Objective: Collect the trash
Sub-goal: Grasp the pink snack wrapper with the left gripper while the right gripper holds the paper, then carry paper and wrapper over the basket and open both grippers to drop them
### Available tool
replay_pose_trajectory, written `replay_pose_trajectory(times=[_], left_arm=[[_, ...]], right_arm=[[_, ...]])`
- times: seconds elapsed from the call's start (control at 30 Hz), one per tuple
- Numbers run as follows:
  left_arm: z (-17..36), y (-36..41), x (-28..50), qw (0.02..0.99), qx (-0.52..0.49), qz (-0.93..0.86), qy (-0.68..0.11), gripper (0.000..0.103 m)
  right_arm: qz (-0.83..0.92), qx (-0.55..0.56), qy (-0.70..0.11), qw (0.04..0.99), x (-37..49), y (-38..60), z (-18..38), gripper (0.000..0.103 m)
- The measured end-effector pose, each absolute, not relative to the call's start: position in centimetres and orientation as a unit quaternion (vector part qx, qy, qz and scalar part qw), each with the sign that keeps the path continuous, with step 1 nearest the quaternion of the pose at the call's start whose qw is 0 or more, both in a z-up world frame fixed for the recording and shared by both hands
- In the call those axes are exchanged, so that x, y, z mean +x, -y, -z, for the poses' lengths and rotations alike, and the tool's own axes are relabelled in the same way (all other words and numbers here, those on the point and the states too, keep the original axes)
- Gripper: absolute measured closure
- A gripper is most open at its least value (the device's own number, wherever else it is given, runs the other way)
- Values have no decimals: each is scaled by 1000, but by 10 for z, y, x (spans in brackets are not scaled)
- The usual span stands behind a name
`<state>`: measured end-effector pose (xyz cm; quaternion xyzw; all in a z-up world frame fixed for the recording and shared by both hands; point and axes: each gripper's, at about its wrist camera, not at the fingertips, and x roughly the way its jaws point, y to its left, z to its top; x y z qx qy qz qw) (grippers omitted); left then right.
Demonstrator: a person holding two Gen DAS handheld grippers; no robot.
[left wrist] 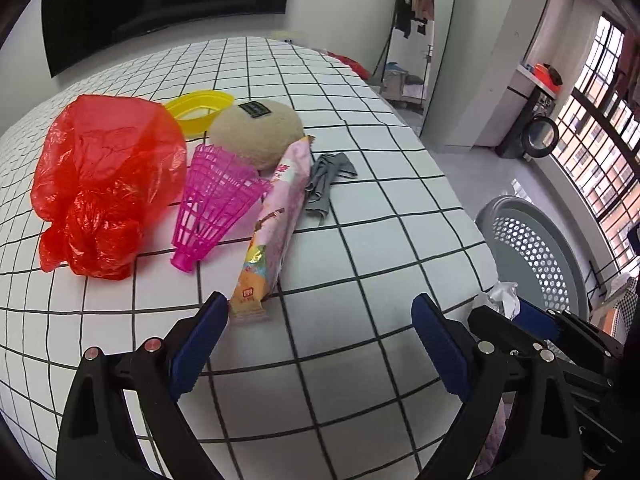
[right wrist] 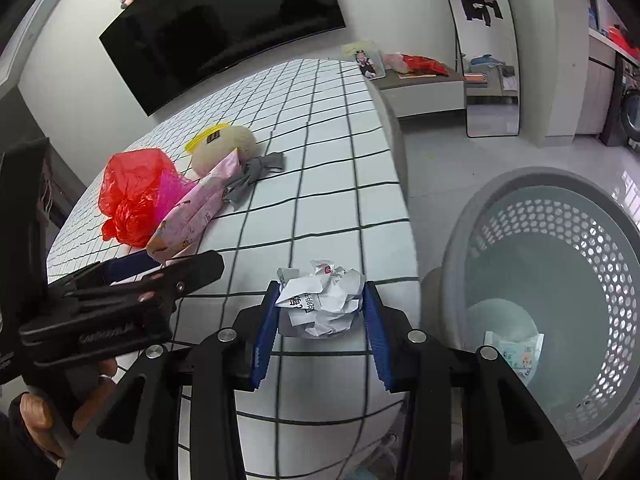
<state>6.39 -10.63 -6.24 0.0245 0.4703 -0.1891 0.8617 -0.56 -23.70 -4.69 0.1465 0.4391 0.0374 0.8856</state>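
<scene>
While both grippers hang over the near edge of the checked tabletop [left wrist: 360, 128], the clutter sits in a cluster toward its left side. Furthest left lies a crumpled red plastic bag [left wrist: 104, 184], with a yellow plastic ring [left wrist: 200, 110] behind it toward the far edge. Just beside the bag a pink shuttlecock [left wrist: 212, 204] lies on its side, and behind that rests a beige plush ball [left wrist: 258, 132]. A long pink snack wrapper [left wrist: 272, 224] leans across the ball and runs down toward the near edge, its end just beside the left gripper's [left wrist: 320, 344] blue pad; those jaws stand wide apart and hold nothing. A grey scrap of cloth [left wrist: 328, 180] lies touching the wrapper's right side. Further right, at the tabletop's near right corner, the right gripper [right wrist: 320, 320] is clamped on a crumpled paper ball [right wrist: 320, 300], pinched between both pads. Beyond the right edge, down on the floor, stands a grey perforated basket [right wrist: 560, 280] with a small packet [right wrist: 516, 354] at its bottom.
</scene>
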Motion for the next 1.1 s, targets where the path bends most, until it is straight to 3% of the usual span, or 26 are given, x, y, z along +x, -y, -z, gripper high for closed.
replay_pose_trajectory(times=[0.2, 0.3, 0.47, 0.5, 0.63, 1.1], left_arm=[[64, 118, 70, 869, 44, 166, -464, 12], [65, 118, 79, 872, 46, 154, -463, 20], [70, 124, 93, 868, 55, 141, -472, 46], [71, 126, 95, 869, 58, 138, -471, 47], [68, 128, 94, 868, 61, 147, -470, 87], [33, 103, 42, 897, 71, 148, -411, 89]], right_arm=[[-26, 156, -429, 889, -15, 249, 47, 63], [-25, 160, -426, 890, -18, 255, 47, 63], [-24, 170, -423, 890, -21, 264, 49, 63], [-23, 171, -422, 890, -22, 266, 50, 63], [-21, 174, -420, 891, -24, 269, 50, 63], [-18, 170, -416, 893, -29, 265, 42, 63]])
